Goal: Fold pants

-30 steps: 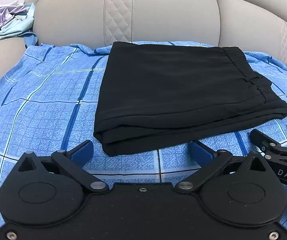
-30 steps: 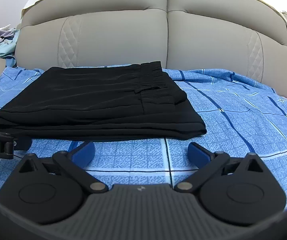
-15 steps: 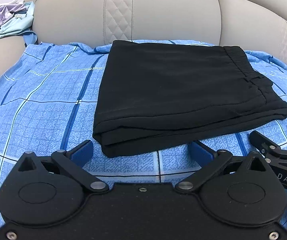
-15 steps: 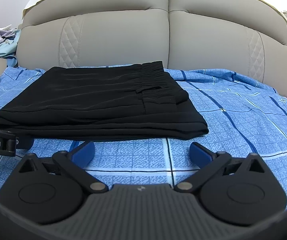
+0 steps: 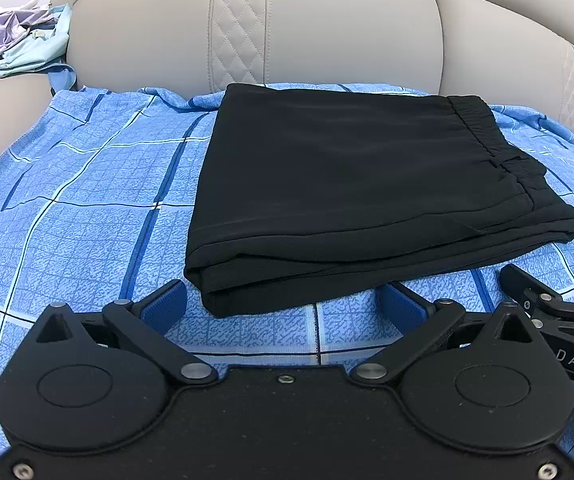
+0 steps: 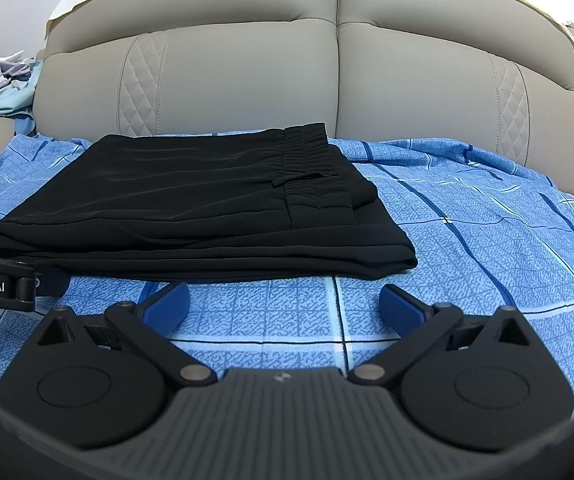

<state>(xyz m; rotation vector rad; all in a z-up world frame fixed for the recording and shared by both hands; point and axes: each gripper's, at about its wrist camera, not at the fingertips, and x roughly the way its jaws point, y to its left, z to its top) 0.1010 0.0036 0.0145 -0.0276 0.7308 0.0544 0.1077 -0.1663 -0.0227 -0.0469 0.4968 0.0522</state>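
- Black pants point(image 5: 351, 200), folded into a flat rectangle, lie on the blue checked sheet point(image 5: 67, 208) before the beige headboard point(image 5: 327, 28).
- Long axis runs left-right; elastic waistband point(image 6: 311, 168) at the right end.
- Left gripper point(image 5: 283, 304): fingers spread wide, holding nothing, just short of the pants' near edge.
- Right gripper point(image 6: 283, 304): likewise.

Bare blue checked bedsheet point(image 5: 87, 184) lies open left and right of the folded black pants point(image 5: 351, 184); the padded beige headboard point(image 6: 327, 72) blocks passage behind.
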